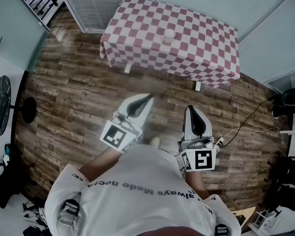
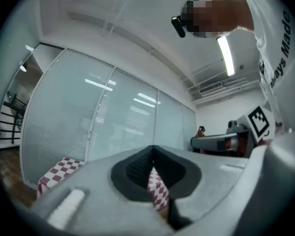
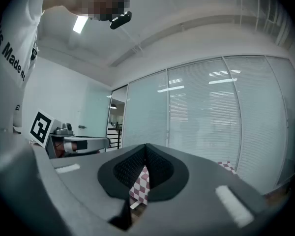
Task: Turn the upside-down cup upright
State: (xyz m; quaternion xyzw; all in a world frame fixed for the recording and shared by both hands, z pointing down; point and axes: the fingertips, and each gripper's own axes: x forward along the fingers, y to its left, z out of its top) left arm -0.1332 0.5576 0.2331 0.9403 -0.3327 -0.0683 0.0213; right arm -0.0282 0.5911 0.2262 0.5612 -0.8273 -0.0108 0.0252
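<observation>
Flooring: brown wooden planks (image 1: 64, 107).
Table (image 1: 196, 48): rectangular, draped in red-and-white checks, well ahead of the person.
Left gripper (image 1: 146, 100): white jaws closed together, holding nothing.
Right gripper (image 1: 191, 111): likewise closed, empty.
Cup: small pale cup (image 1: 169, 36) near the tabletop's middle, well apart from both grippers.

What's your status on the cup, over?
Left gripper, right gripper shut, empty. Cup on checkered table, untouched, far ahead. Only wood floor between.
</observation>
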